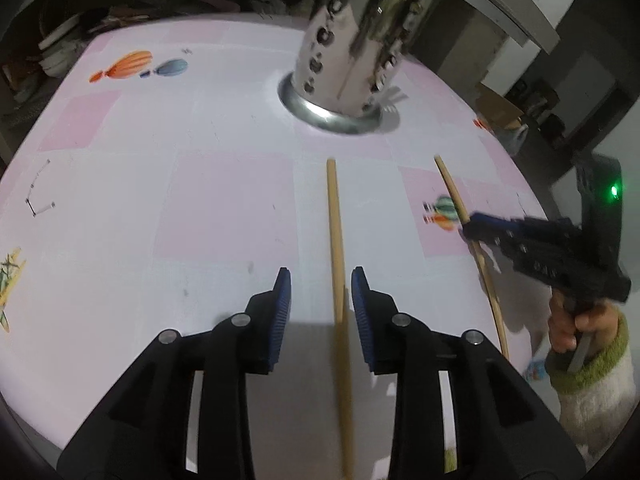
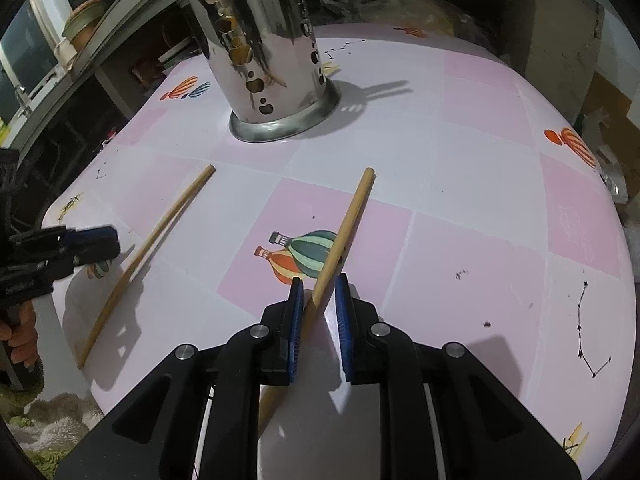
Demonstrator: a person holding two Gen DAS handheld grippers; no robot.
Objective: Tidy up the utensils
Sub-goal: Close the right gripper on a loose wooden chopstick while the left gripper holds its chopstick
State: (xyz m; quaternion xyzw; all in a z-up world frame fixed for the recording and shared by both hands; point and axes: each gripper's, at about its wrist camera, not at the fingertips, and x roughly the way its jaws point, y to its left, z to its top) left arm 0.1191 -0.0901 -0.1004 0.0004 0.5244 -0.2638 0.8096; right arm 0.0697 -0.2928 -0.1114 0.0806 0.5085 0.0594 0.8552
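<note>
Two wooden chopsticks lie on the pink and white table. In the left wrist view my left gripper (image 1: pixel 321 280) is open, its blue pads either side of one chopstick (image 1: pixel 335 232) without touching it. In the right wrist view my right gripper (image 2: pixel 319 286) is open around the other chopstick (image 2: pixel 344 232), pads close beside it. Each gripper shows in the other view: the right gripper (image 1: pixel 474 226) over its chopstick (image 1: pixel 454 192), the left gripper (image 2: pixel 108 242) beside its chopstick (image 2: pixel 152 240). A perforated steel utensil holder (image 1: pixel 360 48) (image 2: pixel 260 52) stands behind, with wooden sticks inside.
The table (image 1: pixel 160 184) (image 2: pixel 460 152) carries balloon prints. Its edges fall off to cluttered shelves at the back and a box on the right. A sleeved hand (image 1: pixel 580 328) holds the right gripper near the table's right edge.
</note>
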